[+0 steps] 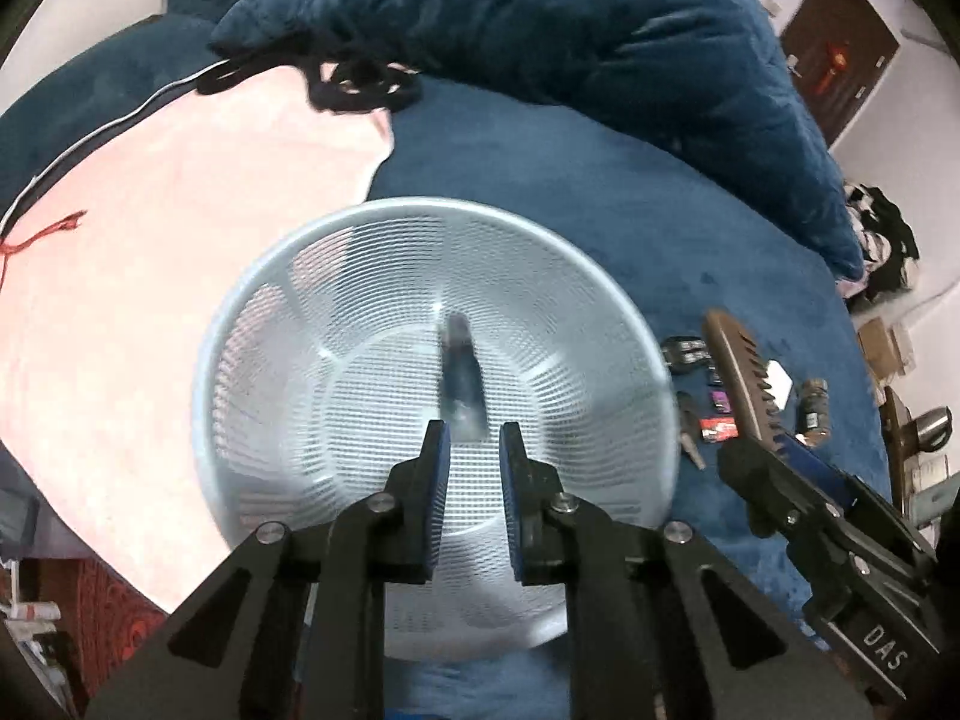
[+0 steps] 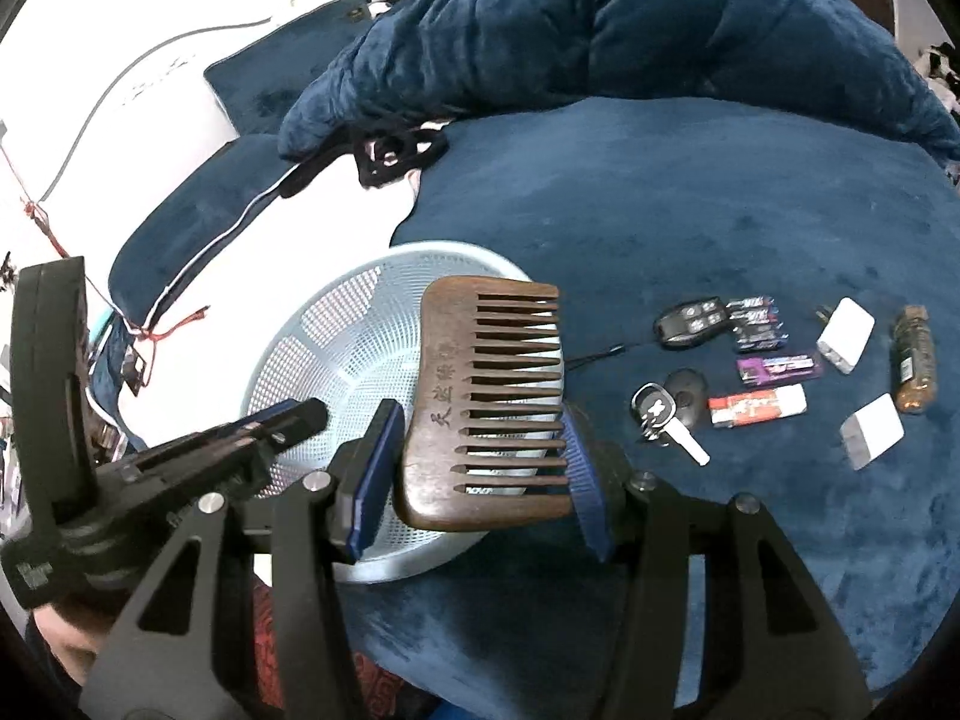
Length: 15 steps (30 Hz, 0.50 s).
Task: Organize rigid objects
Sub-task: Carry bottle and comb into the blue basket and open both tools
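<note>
The right gripper [image 2: 477, 450] is clamping a wooden comb [image 2: 486, 402] over the near rim of the white mesh basket [image 1: 336, 276], which is sitting on the blue bedspread [image 2: 720, 210]. The left gripper [image 1: 475, 441], jaws together and empty, is hanging over the basket, where a dark, blurred object [image 1: 459, 375], possibly a small bottle, is lying.

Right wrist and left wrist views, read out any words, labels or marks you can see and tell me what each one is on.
"DAS": white letters on the right gripper's black body, left wrist view.
Three carved Chinese characters on the wooden comb's spine; too unclear to transcribe with confidence.
Print on the battery packs, eraser and small bottle: too small to read.
</note>
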Available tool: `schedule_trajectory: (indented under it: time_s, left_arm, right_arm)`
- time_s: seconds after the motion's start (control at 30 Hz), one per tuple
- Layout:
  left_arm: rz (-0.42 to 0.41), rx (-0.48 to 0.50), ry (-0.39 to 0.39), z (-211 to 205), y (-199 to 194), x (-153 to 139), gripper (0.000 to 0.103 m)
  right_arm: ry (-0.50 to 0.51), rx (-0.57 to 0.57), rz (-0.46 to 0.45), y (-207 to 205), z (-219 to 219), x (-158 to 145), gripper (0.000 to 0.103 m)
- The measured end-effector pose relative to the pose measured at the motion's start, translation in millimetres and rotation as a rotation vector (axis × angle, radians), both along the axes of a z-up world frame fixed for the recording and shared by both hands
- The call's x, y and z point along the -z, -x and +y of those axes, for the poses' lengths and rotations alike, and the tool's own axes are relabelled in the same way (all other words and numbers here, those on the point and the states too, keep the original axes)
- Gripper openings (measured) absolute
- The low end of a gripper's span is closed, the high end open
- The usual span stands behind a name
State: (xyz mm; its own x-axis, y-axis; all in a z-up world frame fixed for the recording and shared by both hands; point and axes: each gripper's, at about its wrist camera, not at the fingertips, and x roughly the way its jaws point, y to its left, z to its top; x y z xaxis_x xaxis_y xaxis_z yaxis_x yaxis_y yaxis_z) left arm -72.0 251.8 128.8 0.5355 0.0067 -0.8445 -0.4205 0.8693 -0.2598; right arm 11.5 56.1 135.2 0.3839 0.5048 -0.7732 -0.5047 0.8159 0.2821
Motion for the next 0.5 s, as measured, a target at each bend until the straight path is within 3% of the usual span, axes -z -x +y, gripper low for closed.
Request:
schedule_trajectory:
  time_s: [0.33,0.37,0.4,0.43,0.47,0.5]
  left_arm:
    - [0.065,-0.051,0.011,16.3,0.4,25.6,0.016]
    - [0.072,-0.062,-0.003,17.2,1.3,26.0,0.020]
    - [0.083,-0.079,-0.017,18.4,2.4,26.4,0.045]
    - [0.092,-0.097,-0.028,21.1,5.0,26.2,0.059]
    - [0.094,-0.112,-0.035,21.2,6.4,25.9,0.088]
    - [0.092,-0.128,-0.047,22.1,8.8,25.5,0.102]
  right_arm:
    - [0.011,-0.045,0.039,-0.1,26.1,10.9,0.054]
    - [-0.002,-0.053,0.050,-0.5,28.7,13.2,0.055]
    - [-0.016,-0.053,0.055,-0.8,28.5,14.0,0.055]
    - [-0.044,-0.041,0.057,-1.3,26.2,14.6,0.059]
    - [-0.066,-0.026,0.053,-1.5,23.1,14.8,0.072]
    - [-0.083,-0.021,0.038,-1.1,19.7,13.8,0.081]
